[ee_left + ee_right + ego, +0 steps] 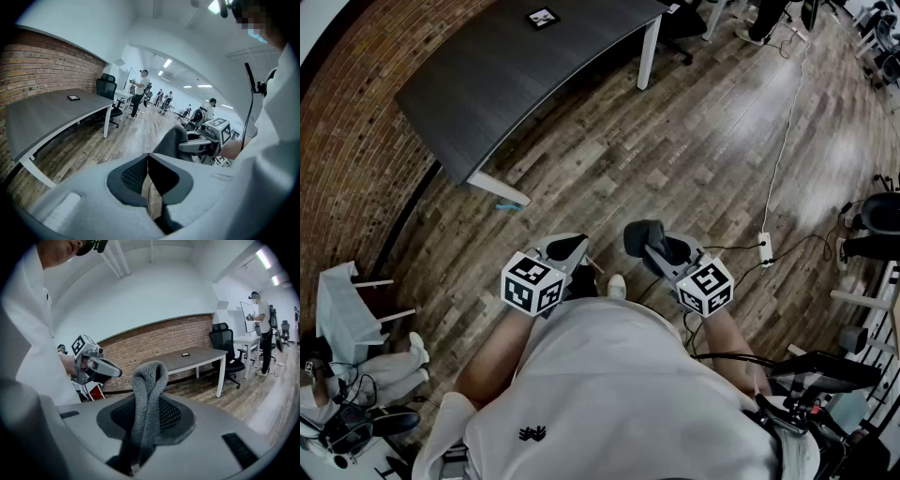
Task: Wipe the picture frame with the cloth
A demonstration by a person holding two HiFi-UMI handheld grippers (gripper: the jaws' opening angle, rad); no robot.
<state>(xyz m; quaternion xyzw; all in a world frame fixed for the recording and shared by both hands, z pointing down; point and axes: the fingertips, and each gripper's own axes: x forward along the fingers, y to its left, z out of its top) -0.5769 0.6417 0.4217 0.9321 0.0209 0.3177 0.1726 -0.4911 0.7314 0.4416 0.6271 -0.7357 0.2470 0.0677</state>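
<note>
A small dark picture frame [543, 17] lies flat on the far part of a dark grey table [506, 84], well away from both grippers. It also shows as a small flat thing [73, 97] in the left gripper view and as the same frame [185, 354] in the right gripper view. My right gripper [649, 246] is shut on a folded grey fleece cloth [150, 376], which sticks up out of the jaws. My left gripper [575, 246] is shut with nothing between its pads [133, 176]. Both grippers hang in front of the person's waist, above the wooden floor.
A brick wall [347, 141] runs behind the table. A white cable with a power strip [765, 248] crosses the floor on the right. Black office chairs [107, 86] and people stand at other desks farther back. Boxes and gear [342, 375] lie at the lower left.
</note>
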